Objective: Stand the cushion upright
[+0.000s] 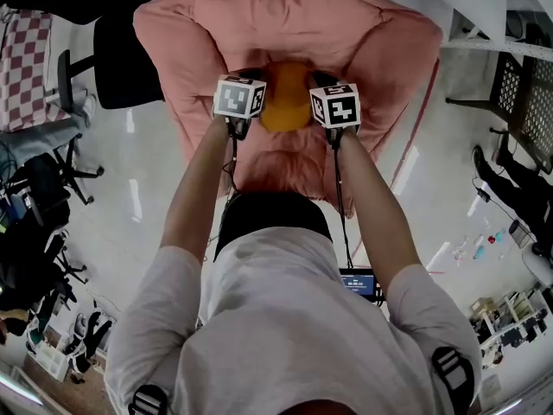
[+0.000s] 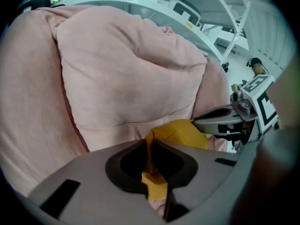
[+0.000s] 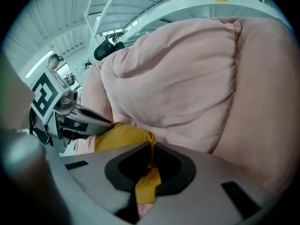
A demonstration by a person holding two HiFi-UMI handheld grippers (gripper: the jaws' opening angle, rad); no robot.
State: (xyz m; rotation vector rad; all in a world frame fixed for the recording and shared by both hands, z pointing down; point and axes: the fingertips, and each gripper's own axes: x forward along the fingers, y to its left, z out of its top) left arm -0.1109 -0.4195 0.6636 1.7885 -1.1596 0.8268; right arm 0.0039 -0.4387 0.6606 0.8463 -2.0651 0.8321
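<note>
A yellow cushion (image 1: 287, 98) hangs over the seat of a big pink armchair (image 1: 285, 24), held between my two grippers. My left gripper (image 2: 151, 150) is shut on the cushion's left edge (image 2: 154, 182), the yellow fabric pinched between its jaws. My right gripper (image 3: 151, 157) is shut on the cushion's right edge (image 3: 147, 184) in the same way. In the head view the left gripper (image 1: 239, 102) and the right gripper (image 1: 335, 109) flank the cushion, which bulges between them. The cushion's lower part is hidden behind the grippers.
The pink armchair's padded backrest (image 2: 131, 74) and arms surround the cushion. Black office chairs (image 1: 112, 67) stand at the left, a black crate rack (image 1: 527, 93) at the right. White metal shelving (image 3: 187, 3) rises behind the armchair. Pale floor (image 1: 147, 188) lies around it.
</note>
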